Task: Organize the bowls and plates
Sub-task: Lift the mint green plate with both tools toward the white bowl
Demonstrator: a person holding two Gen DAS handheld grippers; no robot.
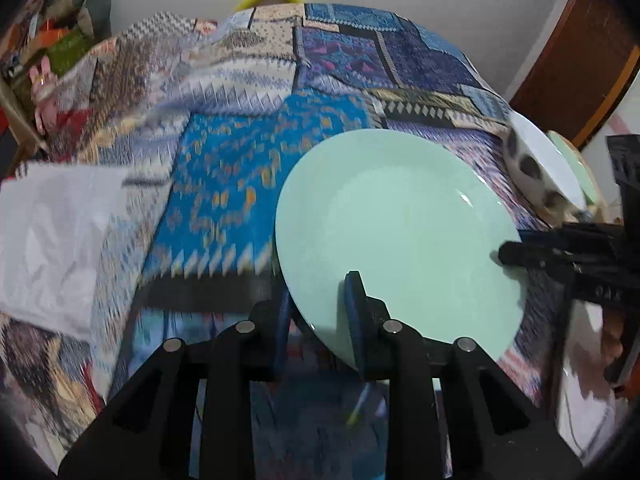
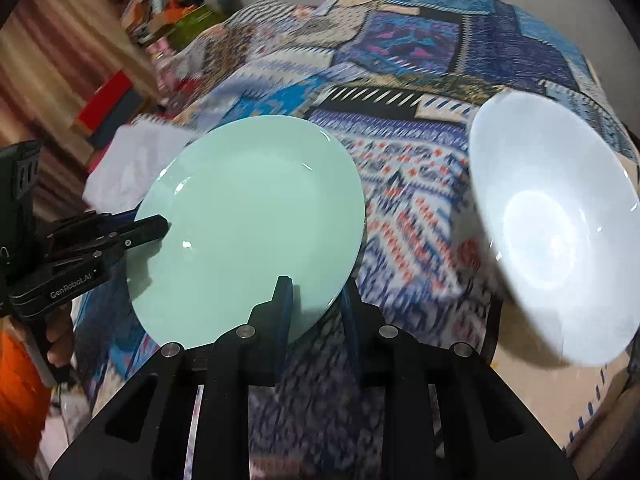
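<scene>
Left wrist view: our left gripper (image 1: 320,312) is clamped on the near rim of the round mint-green glazed plate (image 1: 396,232), one finger on top, one underneath.
Right wrist view: same deal, our right gripper (image 2: 316,304) is pinching that plate (image 2: 248,228) at its near-right edge, and the left one bites in from the left side.
Where the plate is: tilted and, as far as we can tell, lifted just off the colourful patchwork cloth (image 2: 400,184) covering the table. Things are a bit blurry.
Other dishes: a wide white ceramic bowl (image 2: 556,232) sits right of the plate, apart from it. In the left view it seems to rest on another greenish dish, mostly hidden.
Step in hand: we'd say carrying the plate two-handed toward its stack.
Next move: keep both grips level so it doesn't slip or twist, then clear that bowl's rim before setting down.
</scene>
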